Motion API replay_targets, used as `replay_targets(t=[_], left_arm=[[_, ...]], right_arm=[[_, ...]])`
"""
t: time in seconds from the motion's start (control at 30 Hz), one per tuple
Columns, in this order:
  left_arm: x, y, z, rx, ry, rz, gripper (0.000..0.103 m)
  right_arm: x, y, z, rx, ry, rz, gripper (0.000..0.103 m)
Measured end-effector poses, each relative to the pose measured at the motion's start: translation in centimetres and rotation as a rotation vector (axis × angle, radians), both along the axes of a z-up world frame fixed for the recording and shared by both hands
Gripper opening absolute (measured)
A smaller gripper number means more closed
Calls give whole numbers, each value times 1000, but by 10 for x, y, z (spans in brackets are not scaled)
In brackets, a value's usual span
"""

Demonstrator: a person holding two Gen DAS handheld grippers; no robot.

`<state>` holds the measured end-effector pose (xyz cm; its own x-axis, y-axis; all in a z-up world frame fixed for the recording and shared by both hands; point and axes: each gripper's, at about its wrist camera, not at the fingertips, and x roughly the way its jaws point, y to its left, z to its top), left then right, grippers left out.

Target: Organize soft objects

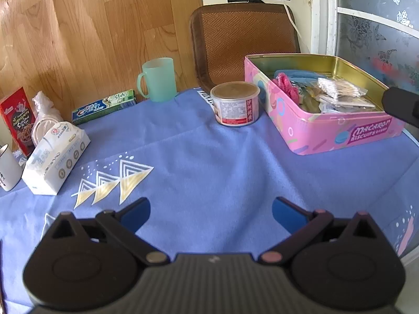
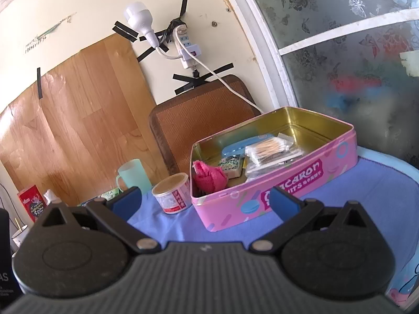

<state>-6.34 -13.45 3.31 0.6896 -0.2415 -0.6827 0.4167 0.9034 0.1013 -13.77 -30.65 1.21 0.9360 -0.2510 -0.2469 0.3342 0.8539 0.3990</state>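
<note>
- Left wrist view: my left gripper [image 1: 210, 213] hangs low over the blue tablecloth [image 1: 209, 167], its blue-tipped fingers spread wide with nothing between them.
- Far right on the cloth stands the pink Macaron biscuit tin [image 1: 337, 130], lid off, gold inside.
- In the tin lies a pink fluffy cloth [image 1: 286, 83] at its far left end, against a blue flat item [image 1: 298, 74] along the far wall; a clear bag of cotton swabs [image 1: 337, 89] lies to their right over other small packets.
- Just left of the tin, apart from it, stands a short round can [image 1: 235, 103] with a red label.
- Farther left sit a mint-green mug [image 1: 158, 79] and a toothpaste box [image 1: 104, 106] lying flat by the wood-pattern wall panel.
- At the near left edge lie a soft tissue pack [image 1: 56, 158], a red snack box [image 1: 19, 119] upright behind it, and a white mug [image 1: 7, 168].
- A dark part of my right gripper [image 1: 400, 104] pokes in at the right edge beside the tin.
- Right wrist view: my right gripper [image 2: 205, 204] is held wide and empty, near the tin's [image 2: 301, 191] front wall.
- The pink cloth [image 2: 209, 176] sits bunched in the tin's left corner, the swab bag [image 2: 269, 151] to its right.
- The can [image 2: 171, 192] stands just left of the tin, the green mug [image 2: 133, 174] beyond it.
</note>
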Motion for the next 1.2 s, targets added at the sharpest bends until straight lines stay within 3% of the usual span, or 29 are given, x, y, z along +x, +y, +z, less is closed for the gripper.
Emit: replay_targets(t=[1.2], left_arm=[[-1, -3, -4, 1, 28, -9, 103]], right_arm=[[1, -4, -4, 13, 9, -2, 103]])
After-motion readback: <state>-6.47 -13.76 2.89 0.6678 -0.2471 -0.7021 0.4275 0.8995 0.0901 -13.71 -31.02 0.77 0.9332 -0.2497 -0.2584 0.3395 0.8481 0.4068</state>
